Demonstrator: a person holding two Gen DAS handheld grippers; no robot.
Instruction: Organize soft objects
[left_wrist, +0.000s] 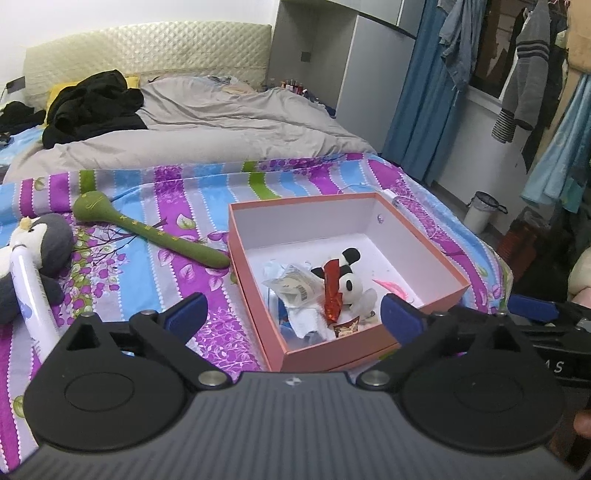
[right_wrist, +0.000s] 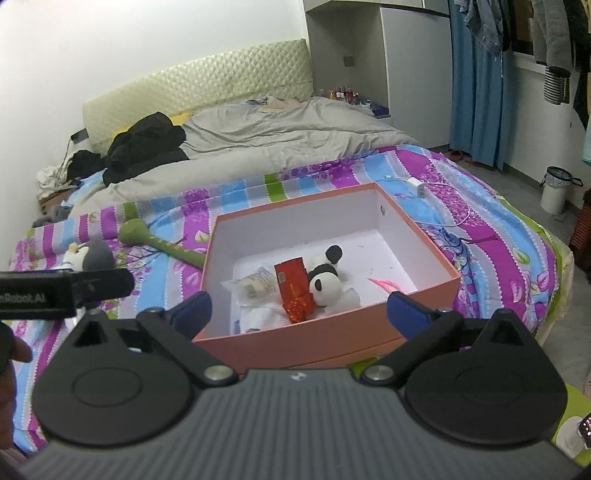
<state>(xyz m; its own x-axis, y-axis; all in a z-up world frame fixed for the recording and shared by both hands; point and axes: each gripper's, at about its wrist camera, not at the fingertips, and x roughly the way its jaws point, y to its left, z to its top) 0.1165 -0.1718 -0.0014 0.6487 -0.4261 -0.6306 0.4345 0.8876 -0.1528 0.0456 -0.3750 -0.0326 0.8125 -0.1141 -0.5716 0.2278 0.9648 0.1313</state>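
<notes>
Pink cardboard is forming the open box that is sitting on the striped bedspread, and it is already holding a panda plush, a red foil packet and a clear wrapped packet. Still lying outside it, to its left, are a green soft stick, whose tip is nearly touching the box wall, and a grey penguin plush with a white tube lying across it.

The left gripper is hovering above the box's near left corner with its fingers spread wide and nothing between them. The right gripper is hanging over the near edge of the box, its fingers likewise wide apart and empty.

Several things are looking risky from here. The box is resting on soft bedding, so a finger catching its rim could be tipping or sliding it. Reaching for the penguin, the left fingers could be closing on the tube instead, or dragging both. The two grippers are working close together, so they could be knocking into each other over the box. The stick is long, and it may end up leaning over the rim.
</notes>
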